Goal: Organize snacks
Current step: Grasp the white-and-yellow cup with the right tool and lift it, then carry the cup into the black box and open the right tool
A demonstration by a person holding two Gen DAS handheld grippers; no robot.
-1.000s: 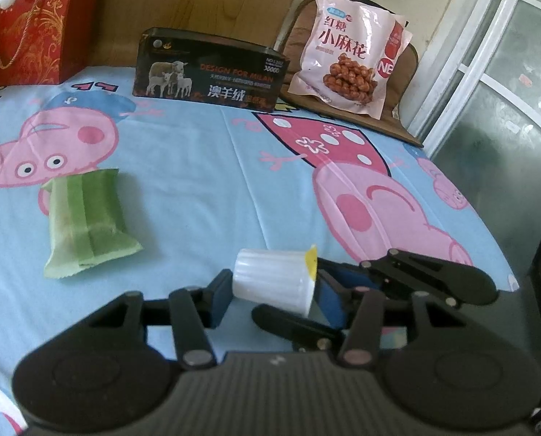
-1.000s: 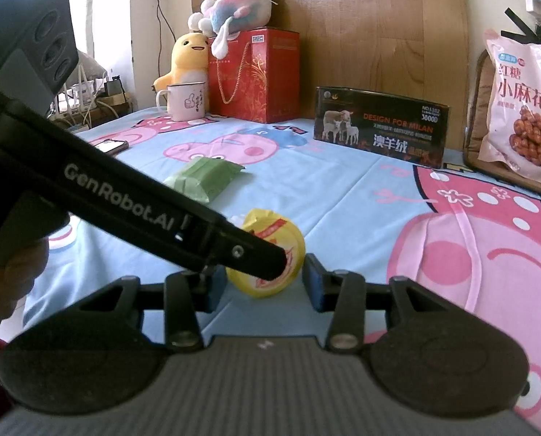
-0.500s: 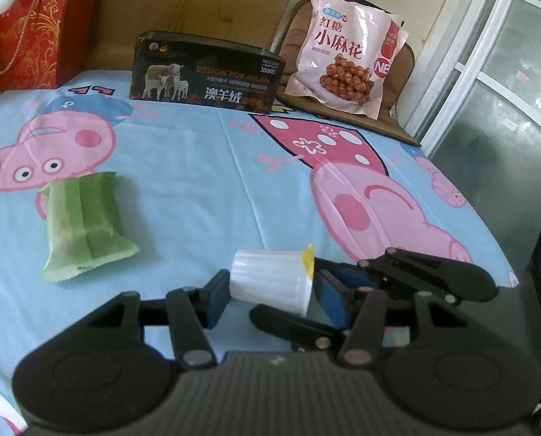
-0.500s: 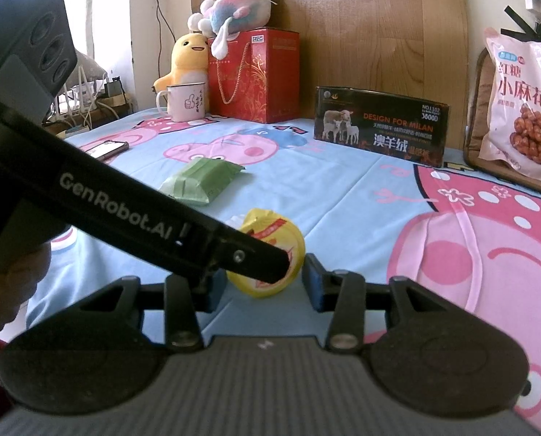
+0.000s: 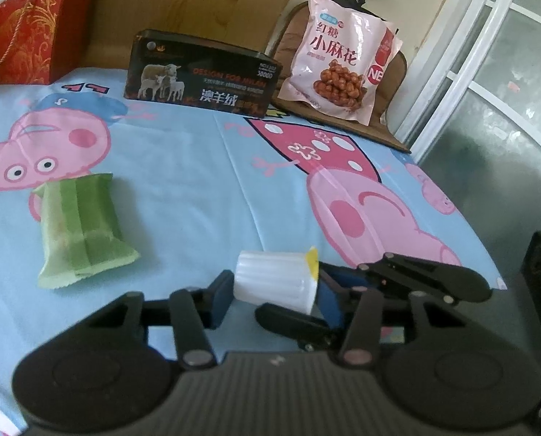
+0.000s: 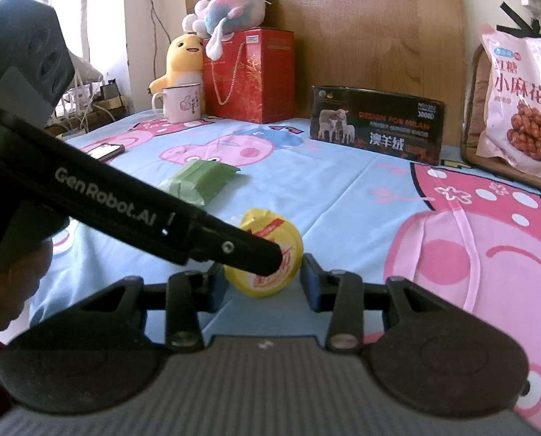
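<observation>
White plastic and a yellow foil lid mark the small pudding cup (image 5: 276, 281), lying on its side on the bed sheet (image 5: 198, 189) between both sets of fingers, which are closing on it: the left gripper (image 5: 272, 299) presses it base to lid, while the right gripper (image 6: 263, 278) has it loosely between its fingers. Judging by this, one grip should hold before any lift, or the cup may roll. Farther off, a green packet (image 5: 80, 230) lies at ten o'clock and a pink snack bag (image 5: 343, 58) at one o'clock.

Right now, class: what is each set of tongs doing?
Left tongs: closing, pads on the cup.
Right tongs: closing round the cup; contact cannot be told.
</observation>
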